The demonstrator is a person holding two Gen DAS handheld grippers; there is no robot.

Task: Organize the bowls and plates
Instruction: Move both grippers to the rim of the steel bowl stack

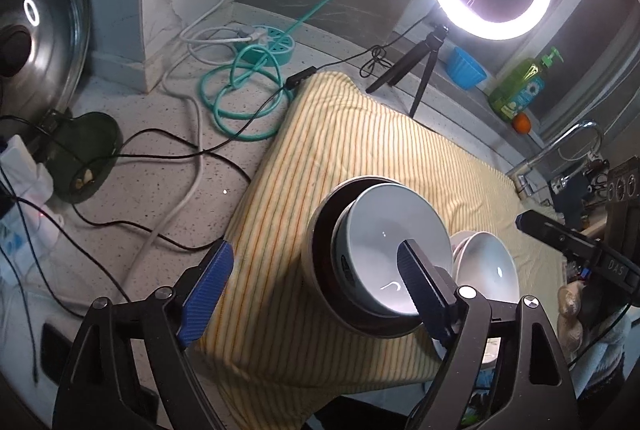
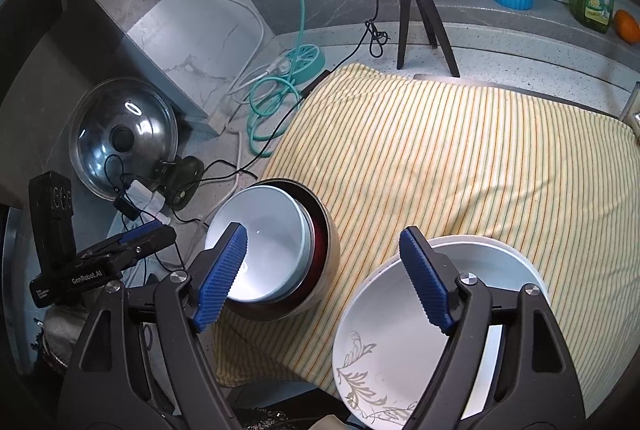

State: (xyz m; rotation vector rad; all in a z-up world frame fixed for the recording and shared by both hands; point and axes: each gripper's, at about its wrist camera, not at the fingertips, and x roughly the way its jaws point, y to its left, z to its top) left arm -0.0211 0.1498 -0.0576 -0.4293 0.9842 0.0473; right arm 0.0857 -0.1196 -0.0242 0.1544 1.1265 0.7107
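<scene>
Sitting on the striped cloth [image 2: 460,150] covering the table [image 1: 168,166], the grey bowl [image 1: 394,230] is nesting inside a steel bowl [image 2: 326,258], beside the white floral bowl [image 2: 400,330]. Left tool [image 1: 316,290] and right tool [image 2: 324,278] are hovering released, gripping nothing.

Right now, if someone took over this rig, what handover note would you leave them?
Left claw: open, holding nothing.
Right claw: open, holding nothing.
Grey bowl sits nested inside the steel bowl at the near left edge of the striped cloth.
White bowl rests on the floral plate to the right of that stack, apart from it.
Done: two separate stacks, both released.
Left: probably merging or straightening the stacks; I cannot tell whether more is wanted.
</scene>
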